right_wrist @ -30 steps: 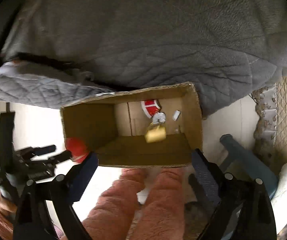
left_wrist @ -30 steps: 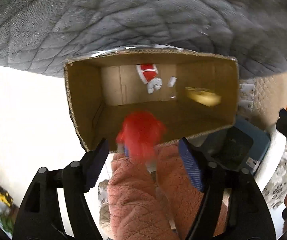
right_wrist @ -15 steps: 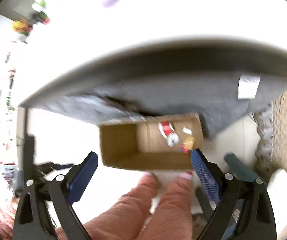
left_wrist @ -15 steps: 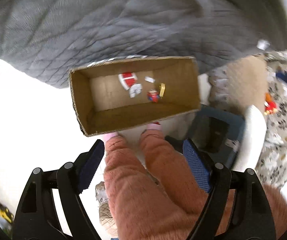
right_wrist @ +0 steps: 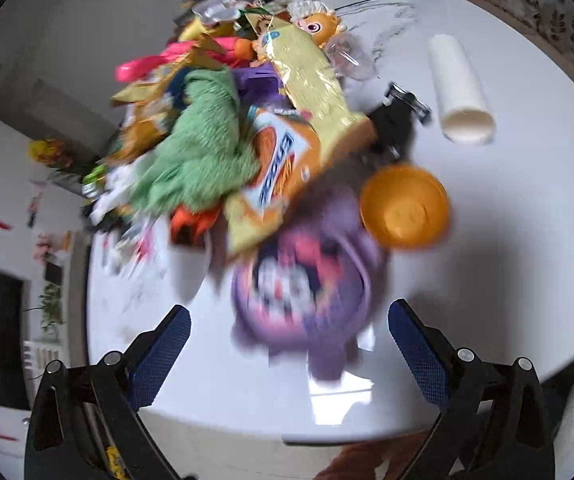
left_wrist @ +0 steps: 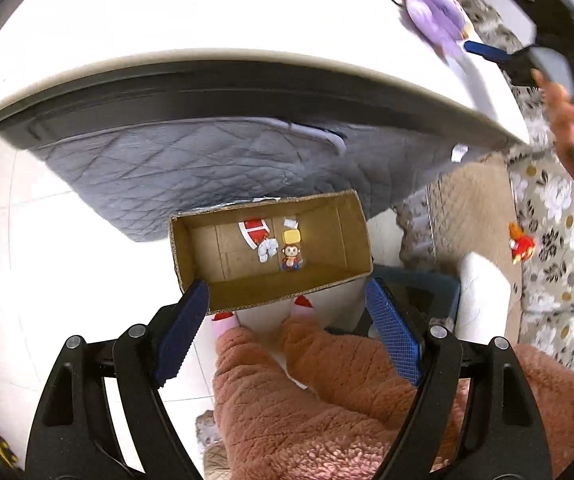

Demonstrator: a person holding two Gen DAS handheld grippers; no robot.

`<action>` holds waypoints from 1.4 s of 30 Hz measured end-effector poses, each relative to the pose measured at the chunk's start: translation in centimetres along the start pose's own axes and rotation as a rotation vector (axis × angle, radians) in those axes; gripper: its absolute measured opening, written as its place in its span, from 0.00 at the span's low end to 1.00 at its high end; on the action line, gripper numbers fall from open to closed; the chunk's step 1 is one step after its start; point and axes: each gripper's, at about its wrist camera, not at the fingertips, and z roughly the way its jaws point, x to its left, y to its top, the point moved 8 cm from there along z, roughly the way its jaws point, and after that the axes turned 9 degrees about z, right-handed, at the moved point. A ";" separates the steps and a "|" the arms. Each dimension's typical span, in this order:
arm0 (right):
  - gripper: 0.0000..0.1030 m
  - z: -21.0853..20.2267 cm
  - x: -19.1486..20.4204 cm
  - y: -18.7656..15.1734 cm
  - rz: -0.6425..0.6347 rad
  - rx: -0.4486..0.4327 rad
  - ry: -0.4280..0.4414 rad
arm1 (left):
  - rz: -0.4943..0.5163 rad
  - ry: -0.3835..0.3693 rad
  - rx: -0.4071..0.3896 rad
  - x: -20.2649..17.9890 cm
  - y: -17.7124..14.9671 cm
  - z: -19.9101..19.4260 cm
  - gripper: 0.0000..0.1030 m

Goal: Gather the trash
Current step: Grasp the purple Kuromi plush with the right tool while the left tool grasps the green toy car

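Note:
An open cardboard box (left_wrist: 355, 240) stands on the floor below the table edge. Inside lie a red and white wrapper (left_wrist: 254, 231), a white crumpled scrap (left_wrist: 268, 249), a yellow piece (left_wrist: 291, 236) and a small monkey packet (left_wrist: 291, 258). My left gripper (left_wrist: 287, 328) is open and empty, high above the box. My right gripper (right_wrist: 289, 344) is open and empty above the white table (right_wrist: 507, 248), facing a blurred pile: a purple plush toy (right_wrist: 307, 292), an orange and yellow snack bag (right_wrist: 283, 176), a green cloth (right_wrist: 199, 156), an orange bowl (right_wrist: 405, 206).
A grey quilted cover (left_wrist: 191, 168) hangs under the table. A white roll (right_wrist: 461, 92) lies at the table's far right. A blue stool (left_wrist: 427, 292) and a floral cushion (left_wrist: 555, 216) stand right of the box. The person's legs in pink fleece (left_wrist: 319, 392) are below.
The red item dropped from my left gripper into the box. Both grippers rose; the right one swung up from the box to the table top and its pile.

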 end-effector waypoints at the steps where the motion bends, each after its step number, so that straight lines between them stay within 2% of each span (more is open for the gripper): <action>1: 0.95 1.1 0.1 0.3 -0.005 0.016 -0.031 | -0.013 0.003 -0.004 0.3 -0.2 -0.1 0.77; 3: 0.94 2.7 0.1 0.8 -0.009 0.053 -0.087 | -0.034 0.009 -0.009 0.7 -0.5 -0.4 0.77; 4: 0.90 3.0 0.1 1.0 -0.019 0.045 -0.103 | -0.048 0.011 -0.013 1.1 -0.7 -0.6 0.77; 5: 0.73 3.0 0.2 1.1 -0.032 0.033 -0.114 | -0.060 0.011 -0.017 1.3 -0.8 -0.7 0.77; 7: 0.67 2.8 0.4 1.0 -0.045 0.036 -0.117 | -0.083 0.010 -0.030 1.9 -0.8 -1.2 0.77; 12: 0.66 -0.1 1.3 -0.8 -0.101 0.035 -0.032 | -0.103 0.003 -0.058 2.9 0.2 -2.2 0.77; 18: 0.66 -5.1 1.9 -1.9 -0.053 0.035 0.153 | -0.058 -0.002 -0.137 3.1 3.7 -4.9 0.77; 22: 0.66 -8.2 -0.1 -2.2 0.012 0.017 0.203 | -0.021 0.032 -0.215 4.3 7.7 -7.0 0.77; 26: 0.67 -10.9 -0.8 -3.4 0.029 -0.021 0.223 | 0.020 0.112 -0.303 6.9 12.7 -8.1 0.77; 31: 0.67 -13.6 -2.0 -5.6 0.046 -0.055 0.219 | 0.033 0.242 -0.346 11.3 20.7 -8.0 0.77; 34: 0.67 -14.1 -2.6 -6.7 0.064 -0.060 0.216 | 0.008 0.225 -0.380 12.7 25.5 -8.7 0.77; 37: 0.67 -14.5 -3.2 -8.1 0.073 -0.072 0.194 | 0.006 0.243 -0.407 13.7 30.2 -9.5 0.77; 40: 0.67 -14.9 -3.6 -9.1 0.084 -0.080 0.181 | 0.005 0.248 -0.384 14.5 34.3 -9.1 0.77; 42: 0.67 -15.2 -3.8 -9.9 0.092 -0.085 0.171 | -0.039 0.229 -0.365 15.4 36.1 -8.4 0.77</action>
